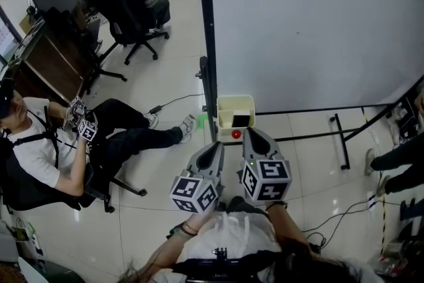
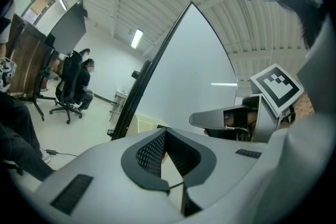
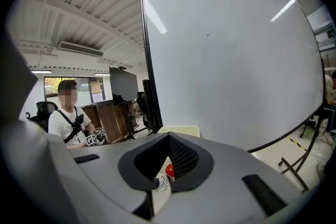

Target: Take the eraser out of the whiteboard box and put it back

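A cream whiteboard box (image 1: 230,108) hangs at the lower left corner of the whiteboard (image 1: 311,23). A dark eraser (image 1: 242,120) lies inside it, and a red knob (image 1: 236,134) sits just below. My left gripper (image 1: 218,145) and my right gripper (image 1: 251,132) hover side by side just short of the box, both shut and empty. In the left gripper view the left gripper (image 2: 166,132) points at the box (image 2: 143,122), with the right gripper's marker cube (image 2: 276,86) beside it. In the right gripper view the right gripper (image 3: 169,137) has the box (image 3: 179,129) and the knob (image 3: 169,170) just beyond its tips.
A seated person (image 1: 40,156) at the left holds another pair of grippers. Office chairs (image 1: 136,30) and desks (image 1: 46,56) stand at the far left. The whiteboard's stand foot (image 1: 342,140) and cables (image 1: 344,209) lie on the floor at the right, near someone's legs (image 1: 397,166).
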The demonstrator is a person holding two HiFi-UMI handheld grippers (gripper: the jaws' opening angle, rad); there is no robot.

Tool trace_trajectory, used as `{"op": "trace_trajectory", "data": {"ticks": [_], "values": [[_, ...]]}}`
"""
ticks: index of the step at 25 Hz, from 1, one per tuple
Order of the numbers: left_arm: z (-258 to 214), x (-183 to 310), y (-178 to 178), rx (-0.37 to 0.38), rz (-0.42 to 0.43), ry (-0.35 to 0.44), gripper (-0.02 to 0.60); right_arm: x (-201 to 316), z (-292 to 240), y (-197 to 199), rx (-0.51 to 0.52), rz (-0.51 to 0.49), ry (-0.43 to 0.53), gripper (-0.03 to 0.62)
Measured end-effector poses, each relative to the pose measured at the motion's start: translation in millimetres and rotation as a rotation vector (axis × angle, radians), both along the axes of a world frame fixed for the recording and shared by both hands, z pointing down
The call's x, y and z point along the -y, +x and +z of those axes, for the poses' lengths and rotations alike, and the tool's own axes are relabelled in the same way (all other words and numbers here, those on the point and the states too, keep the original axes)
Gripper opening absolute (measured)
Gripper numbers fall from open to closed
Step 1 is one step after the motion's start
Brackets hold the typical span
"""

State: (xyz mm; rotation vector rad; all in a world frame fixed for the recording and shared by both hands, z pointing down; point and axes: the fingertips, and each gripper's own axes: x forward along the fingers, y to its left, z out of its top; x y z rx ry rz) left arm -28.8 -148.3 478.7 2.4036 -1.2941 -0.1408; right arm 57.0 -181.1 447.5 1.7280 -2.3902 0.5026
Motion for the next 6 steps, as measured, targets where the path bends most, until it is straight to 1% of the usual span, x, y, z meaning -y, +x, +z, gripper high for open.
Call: {"op": "trace_trajectory", "data": {"ticks": [6], "values": [[-0.4, -1.8, 0.2, 0.001, 0.000, -0.002, -0.014, -1.0, -0.4, 1.0, 0.000, 0.000, -0.003, 0.009]]}}
